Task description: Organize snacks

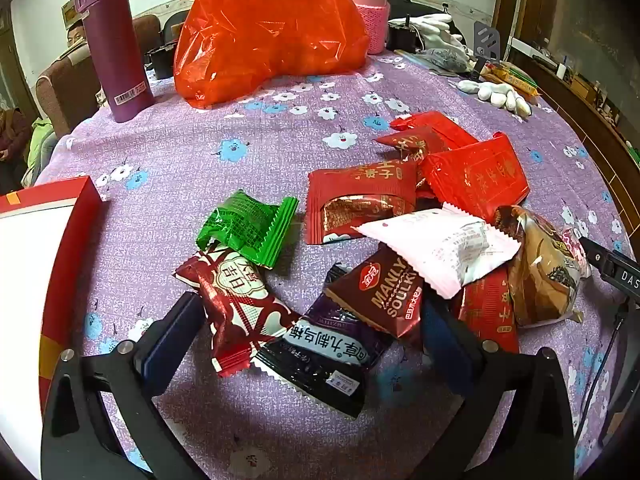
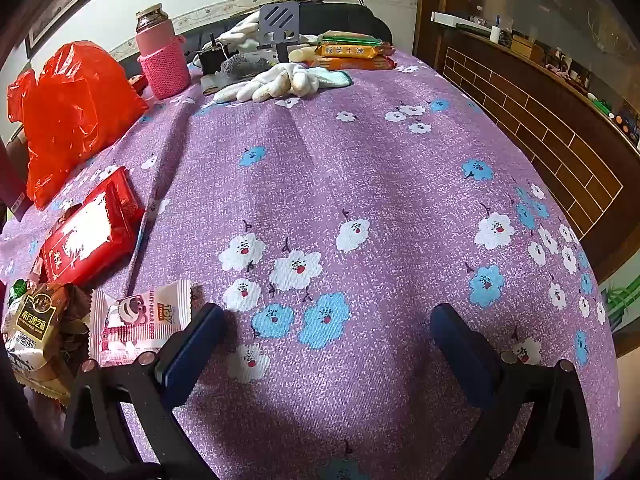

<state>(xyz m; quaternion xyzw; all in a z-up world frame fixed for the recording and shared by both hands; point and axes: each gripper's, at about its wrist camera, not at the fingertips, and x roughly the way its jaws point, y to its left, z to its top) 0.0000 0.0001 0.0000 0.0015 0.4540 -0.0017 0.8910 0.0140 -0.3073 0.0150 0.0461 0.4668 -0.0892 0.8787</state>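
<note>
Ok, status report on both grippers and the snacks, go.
Left gripper open over snack pile. Right gripper open, empty, over bare tablecloth. Red box left. Nothing blocking.

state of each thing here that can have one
left gripper: open, jaws wide over the snack pile
right gripper: open, nothing between its jaws
tall purple flask: upright, lid shut
pink flask in a knitted sleeve: upright, capped
orange-red plastic bag: slumped on the cloth
green foil snack packet: sealed, lying flat
</note>
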